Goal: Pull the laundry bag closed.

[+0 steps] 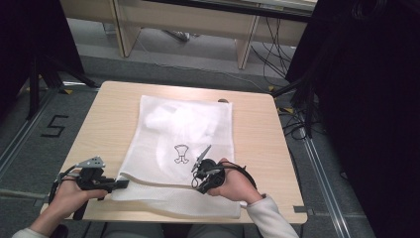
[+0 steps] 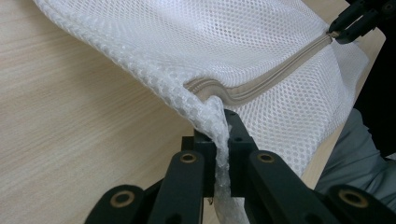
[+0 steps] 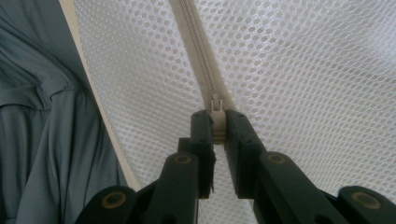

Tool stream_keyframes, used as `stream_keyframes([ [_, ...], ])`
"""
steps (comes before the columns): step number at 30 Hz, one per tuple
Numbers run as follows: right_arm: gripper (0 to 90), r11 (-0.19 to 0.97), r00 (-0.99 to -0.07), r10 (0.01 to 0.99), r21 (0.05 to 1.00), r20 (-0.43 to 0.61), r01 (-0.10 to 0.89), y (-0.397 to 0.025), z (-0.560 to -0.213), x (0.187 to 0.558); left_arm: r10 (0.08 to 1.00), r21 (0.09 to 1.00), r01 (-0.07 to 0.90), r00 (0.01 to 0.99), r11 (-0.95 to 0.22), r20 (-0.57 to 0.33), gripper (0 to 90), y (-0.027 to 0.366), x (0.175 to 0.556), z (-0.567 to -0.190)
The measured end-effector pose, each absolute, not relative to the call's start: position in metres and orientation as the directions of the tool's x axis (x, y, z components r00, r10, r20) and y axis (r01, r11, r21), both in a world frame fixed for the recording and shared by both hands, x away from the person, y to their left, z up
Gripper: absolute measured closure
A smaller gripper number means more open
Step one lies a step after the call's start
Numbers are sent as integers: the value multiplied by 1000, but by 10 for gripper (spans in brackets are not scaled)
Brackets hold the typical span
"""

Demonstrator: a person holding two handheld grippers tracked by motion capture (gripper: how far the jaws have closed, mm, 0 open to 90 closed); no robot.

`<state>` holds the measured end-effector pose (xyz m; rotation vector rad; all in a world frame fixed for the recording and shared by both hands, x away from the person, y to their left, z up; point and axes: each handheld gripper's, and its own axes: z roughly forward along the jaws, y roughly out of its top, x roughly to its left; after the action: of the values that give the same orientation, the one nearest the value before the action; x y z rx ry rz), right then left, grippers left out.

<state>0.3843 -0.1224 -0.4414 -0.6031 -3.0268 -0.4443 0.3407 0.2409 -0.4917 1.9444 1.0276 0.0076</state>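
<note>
A white mesh laundry bag [image 1: 183, 144] with a small black logo lies flat on the wooden table [image 1: 109, 119]. Its beige zipper [image 2: 275, 74] runs along the near edge. My left gripper [image 1: 116, 185] is shut on the bag's near left corner, the mesh [image 2: 219, 135] bunched between its jaws. My right gripper [image 1: 202, 184] is shut on the zipper pull [image 3: 215, 116], midway along the zipper [image 3: 198, 60]. In the left gripper view the right gripper [image 2: 348, 25] shows far off at the zipper's end.
The table's near edge [image 1: 198, 218] lies just behind the bag. Grey trousers [image 3: 42, 140] show below that edge. Black tripod legs [image 1: 39, 74] and cables [image 1: 297, 124] stand on the floor to either side.
</note>
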Motion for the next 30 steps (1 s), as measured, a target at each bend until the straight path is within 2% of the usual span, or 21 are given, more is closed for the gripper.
stream_keyframes([
  [30, 824, 863, -907, 413, 281, 86, 420, -144, -441, 381, 659, 721, 652, 653, -236, -374, 860, 242, 341, -492],
])
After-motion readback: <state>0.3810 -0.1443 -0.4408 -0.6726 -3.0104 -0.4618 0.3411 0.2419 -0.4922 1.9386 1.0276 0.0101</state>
